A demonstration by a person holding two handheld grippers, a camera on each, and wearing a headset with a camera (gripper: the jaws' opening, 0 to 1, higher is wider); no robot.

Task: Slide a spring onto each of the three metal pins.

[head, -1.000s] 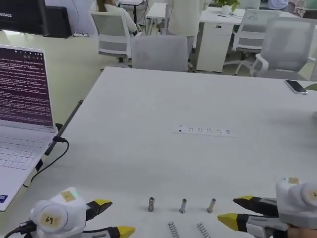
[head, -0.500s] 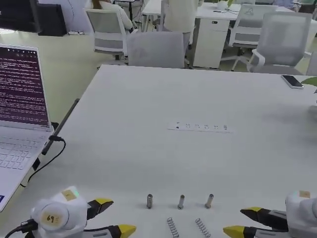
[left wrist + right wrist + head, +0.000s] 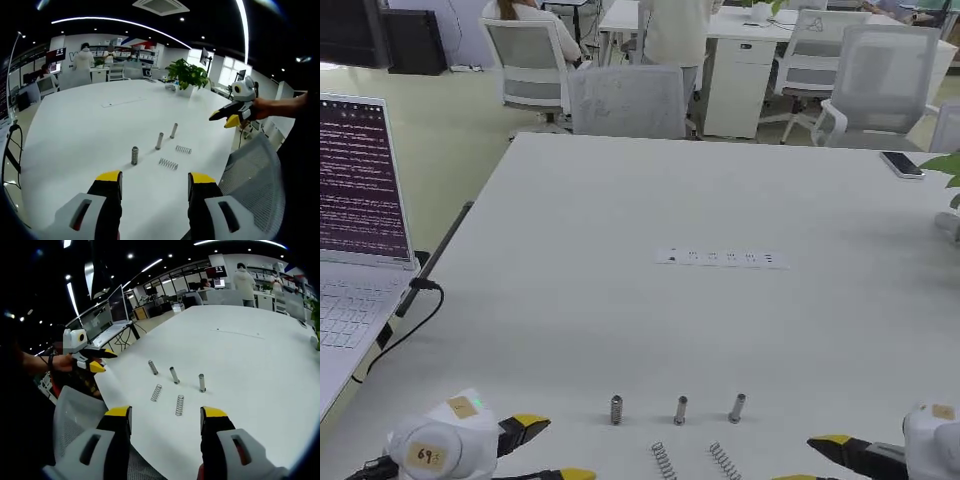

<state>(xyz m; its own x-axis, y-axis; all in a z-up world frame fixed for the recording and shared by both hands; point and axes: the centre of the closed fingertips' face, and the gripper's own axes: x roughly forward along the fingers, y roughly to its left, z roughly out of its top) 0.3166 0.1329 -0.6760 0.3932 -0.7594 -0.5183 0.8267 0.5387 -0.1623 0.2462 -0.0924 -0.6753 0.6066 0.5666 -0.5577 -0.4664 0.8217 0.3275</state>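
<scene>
Lying ahead of spread jaws, two springs (image 3: 179,405)

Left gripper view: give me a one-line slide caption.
Open left gripper faces three pins on a white table, the nearest carrying a spring, two loose springs beside them, right gripper hovering beyond.

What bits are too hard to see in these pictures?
Laptop, head view: cut by the left edge; screen writing too small to read.
Right gripper, head view: lower jaw cut by the bottom edge.
Phone, head view: too small for details.
</scene>
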